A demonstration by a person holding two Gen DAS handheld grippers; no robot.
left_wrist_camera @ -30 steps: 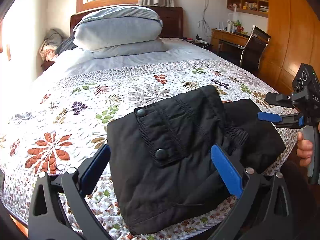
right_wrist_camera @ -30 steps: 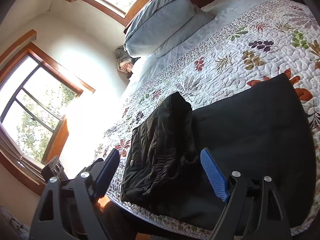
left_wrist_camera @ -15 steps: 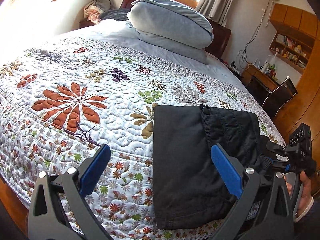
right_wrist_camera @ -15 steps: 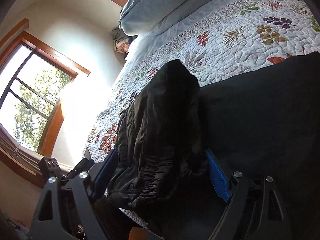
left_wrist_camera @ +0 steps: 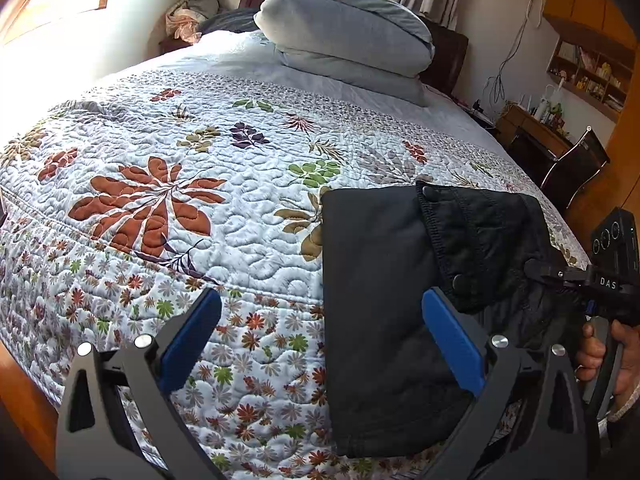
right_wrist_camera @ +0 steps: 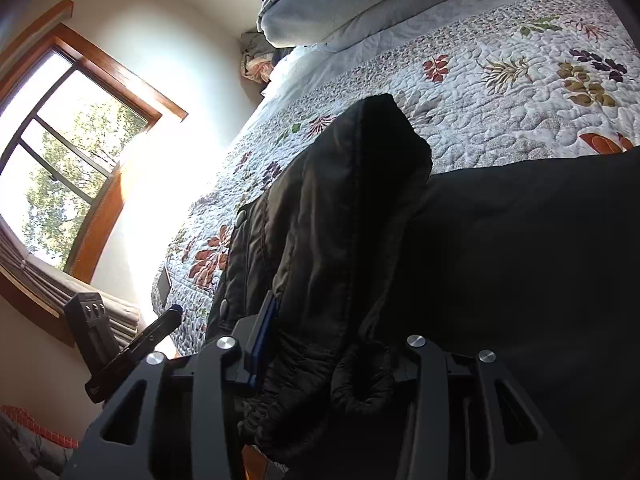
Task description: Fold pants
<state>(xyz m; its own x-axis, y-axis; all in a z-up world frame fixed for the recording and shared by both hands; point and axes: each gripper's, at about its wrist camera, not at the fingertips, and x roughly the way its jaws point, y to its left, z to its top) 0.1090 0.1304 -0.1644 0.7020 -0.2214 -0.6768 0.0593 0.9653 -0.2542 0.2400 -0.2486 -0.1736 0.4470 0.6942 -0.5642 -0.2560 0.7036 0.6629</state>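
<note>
Black pants (left_wrist_camera: 372,280) lie folded on the floral quilt (left_wrist_camera: 200,160) near the bed's front edge. My left gripper (left_wrist_camera: 320,300) hovers open over the pants' left edge, and nothing sits between its blue pads (left_wrist_camera: 452,344). The upper layer with the snap buttons (left_wrist_camera: 460,280) is bunched toward the right. My right gripper (right_wrist_camera: 332,344) is closing, and its jaws pinch that bunched waistband fabric (right_wrist_camera: 352,200), with the right pad hidden under the cloth. The left wrist view shows the right gripper (left_wrist_camera: 540,276) at the pants' right end, held by a hand (left_wrist_camera: 600,356).
Stacked grey pillows (left_wrist_camera: 344,36) lie at the head of the bed. A desk and a chair (left_wrist_camera: 572,168) stand to the right of the bed. The wooden bed frame (left_wrist_camera: 24,392) runs along the front. A window (right_wrist_camera: 72,152) is in the wall to the left.
The right jaws have closed onto the bunched top layer of the pants. The snap-button layer has shifted to the right, uncovering a flat layer. Both grippers have come lower and nearer.
</note>
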